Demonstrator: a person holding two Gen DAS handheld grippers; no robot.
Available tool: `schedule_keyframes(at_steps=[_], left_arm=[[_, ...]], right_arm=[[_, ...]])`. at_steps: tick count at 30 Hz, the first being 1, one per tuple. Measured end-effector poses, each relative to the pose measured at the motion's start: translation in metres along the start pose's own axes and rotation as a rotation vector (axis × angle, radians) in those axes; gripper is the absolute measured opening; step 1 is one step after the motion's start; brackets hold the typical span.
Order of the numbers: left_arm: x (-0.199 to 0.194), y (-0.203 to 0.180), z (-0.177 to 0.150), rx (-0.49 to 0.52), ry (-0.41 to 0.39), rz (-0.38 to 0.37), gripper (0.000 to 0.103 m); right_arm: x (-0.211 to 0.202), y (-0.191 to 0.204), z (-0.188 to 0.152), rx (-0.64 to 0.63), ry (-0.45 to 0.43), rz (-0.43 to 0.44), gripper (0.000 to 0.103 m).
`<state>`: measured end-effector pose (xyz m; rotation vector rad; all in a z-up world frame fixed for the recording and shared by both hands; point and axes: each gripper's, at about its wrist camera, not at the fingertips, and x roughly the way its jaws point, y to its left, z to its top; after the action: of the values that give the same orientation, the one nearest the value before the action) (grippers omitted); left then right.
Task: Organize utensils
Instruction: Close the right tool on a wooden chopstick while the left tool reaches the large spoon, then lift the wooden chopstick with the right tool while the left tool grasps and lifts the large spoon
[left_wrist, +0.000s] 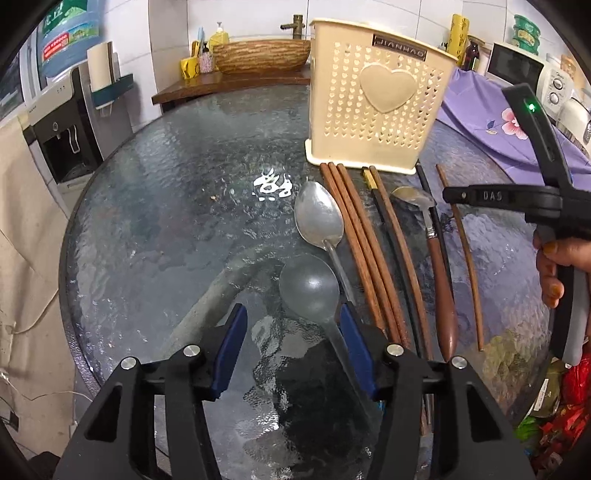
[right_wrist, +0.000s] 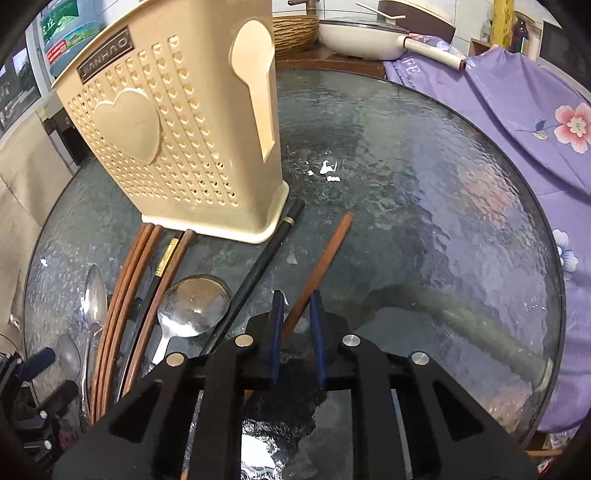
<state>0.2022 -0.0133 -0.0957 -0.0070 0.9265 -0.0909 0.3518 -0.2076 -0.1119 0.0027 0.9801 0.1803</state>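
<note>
round dark textured-glass table (left_wrist: 155, 206) | behind it: brown wooden counter (left_wrist: 229, 83), white tiled wall (left_wrist: 251, 18) | left: white water dispenser (left_wrist: 62, 122) | right: purple floral cloth (right_wrist: 517, 103)

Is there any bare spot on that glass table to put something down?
Yes. The table is bare left of the spoons, and again between the lone chopstick and the purple cloth. In front of the holder it is crowded: chopsticks and spoons lie side by side.
</note>
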Motion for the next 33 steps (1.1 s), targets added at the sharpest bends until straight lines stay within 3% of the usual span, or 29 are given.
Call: schedule_keyframes(at_steps=[7, 12, 19, 23, 28, 33], left_arm=[[0.008, -0.009, 0.005, 0.035, 0.001, 0.053, 0.051], [0.014, -0.011, 0.014, 0.026, 0.018, 0.058, 0.049], [0.014, -0.016, 0.013, 0.0, 0.007, 0.078, 0.048], [0.014, -0.022, 0.013, 0.004, -0.004, 0.083, 0.036], [0.016, -0.023, 0.016, 0.004, -0.001, 0.066, 0.036], [0.019, -0.018, 0.022, -0.006, 0.0, 0.031, 0.035]], right_arm=[[0.006, 0.005, 0.008, -0.021, -0.003, 0.005, 0.015], [0.008, -0.002, 0.012, 0.044, 0.008, 0.04, 0.015], [0.019, -0.002, 0.029, 0.109, -0.002, -0.003, 0.015], [0.026, -0.002, 0.037, 0.127, -0.018, -0.041, 0.015], [0.031, -0.013, 0.044, 0.139, -0.028, -0.039, 0.008], [0.029, -0.028, 0.036, 0.166, -0.041, 0.012, 0.007]])
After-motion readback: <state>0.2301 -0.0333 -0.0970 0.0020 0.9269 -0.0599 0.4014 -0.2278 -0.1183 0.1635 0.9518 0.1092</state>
